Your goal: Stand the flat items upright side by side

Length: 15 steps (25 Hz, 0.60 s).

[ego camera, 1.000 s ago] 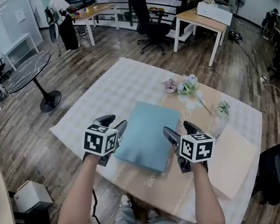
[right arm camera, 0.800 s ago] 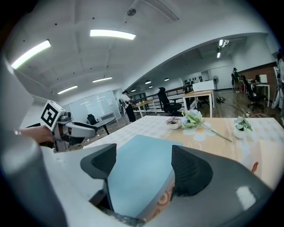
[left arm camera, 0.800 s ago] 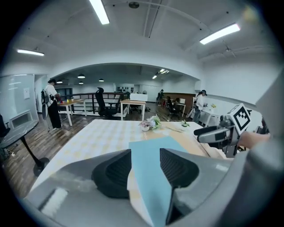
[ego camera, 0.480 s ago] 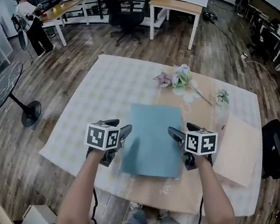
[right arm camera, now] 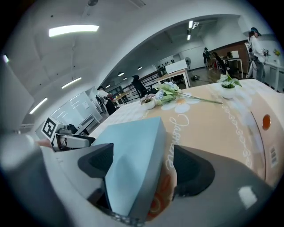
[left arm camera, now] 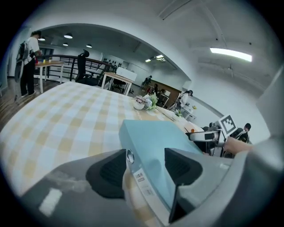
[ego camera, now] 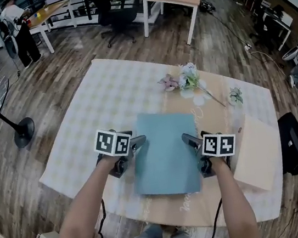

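Note:
A flat light-blue box (ego camera: 165, 152) lies on the table (ego camera: 106, 94), its short edge towards me. My left gripper (ego camera: 134, 148) is at its left edge and my right gripper (ego camera: 195, 150) at its right edge. In the left gripper view the box (left arm camera: 155, 137) reaches between the pads (left arm camera: 108, 173), and the jaws have just been opening around it. In the right gripper view the box (right arm camera: 133, 150) also stands between the pads (right arm camera: 193, 170), with bare table showing beside the right pad; these jaws have just been opening too. Neither pair presses on it.
A flat beige box (ego camera: 254, 152) lies at the table's right edge. A flower bunch (ego camera: 184, 77) and a small potted plant (ego camera: 236, 96) sit at the far side. Checked cloth covers the left half. Office chairs, desks and a person (ego camera: 16, 30) stand beyond.
Both grippers have come down with the blue box, which was raised and tilted before and now lies flat. Both pairs of jaws stand wider.

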Tool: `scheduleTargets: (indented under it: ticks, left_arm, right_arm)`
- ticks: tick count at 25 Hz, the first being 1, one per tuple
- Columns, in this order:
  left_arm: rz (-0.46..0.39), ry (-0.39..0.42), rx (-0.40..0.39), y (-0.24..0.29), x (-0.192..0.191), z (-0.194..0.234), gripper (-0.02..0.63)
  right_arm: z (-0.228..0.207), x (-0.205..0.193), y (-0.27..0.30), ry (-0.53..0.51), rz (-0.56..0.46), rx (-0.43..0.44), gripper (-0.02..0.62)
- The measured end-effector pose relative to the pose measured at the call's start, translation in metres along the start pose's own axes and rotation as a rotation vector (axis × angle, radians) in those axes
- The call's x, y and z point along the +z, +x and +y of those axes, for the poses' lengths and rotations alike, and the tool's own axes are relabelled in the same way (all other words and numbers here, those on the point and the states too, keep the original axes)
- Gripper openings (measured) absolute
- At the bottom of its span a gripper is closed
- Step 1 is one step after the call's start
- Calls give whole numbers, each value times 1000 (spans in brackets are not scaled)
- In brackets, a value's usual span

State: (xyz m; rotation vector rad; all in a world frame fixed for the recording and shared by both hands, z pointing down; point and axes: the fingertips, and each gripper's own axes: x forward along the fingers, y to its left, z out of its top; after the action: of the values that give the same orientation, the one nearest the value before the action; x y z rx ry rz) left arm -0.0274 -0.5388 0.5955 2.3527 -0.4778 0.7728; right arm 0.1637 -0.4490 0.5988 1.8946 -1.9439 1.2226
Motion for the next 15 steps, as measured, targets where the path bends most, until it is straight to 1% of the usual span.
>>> scheduleTargets:
  ticks: [4, 9, 11, 12, 13, 15]
  left_arm:
    - [41, 4, -39, 14, -1, -2, 284]
    - [79, -61, -72, 24, -3, -1, 284]
    - [90, -109, -75, 26, -5, -1, 276]
    - [89, -133, -74, 26, -6, -1, 272]
    - [86, -148, -69, 26, -6, -1, 267]
    - [76, -149, -55, 25, -5, -2, 265]
  right_arm:
    - [-3, -4, 6, 32, 22, 11, 426]
    - [-5, -10, 19, 62, 64, 31, 422]
    - [-1, -12, 22, 104, 68, 66, 385]
    - [1, -13, 23, 118, 65, 75, 355]
    - [3, -13, 24, 121, 60, 75, 355]
    - [5, -12, 22, 110, 55, 62, 344]
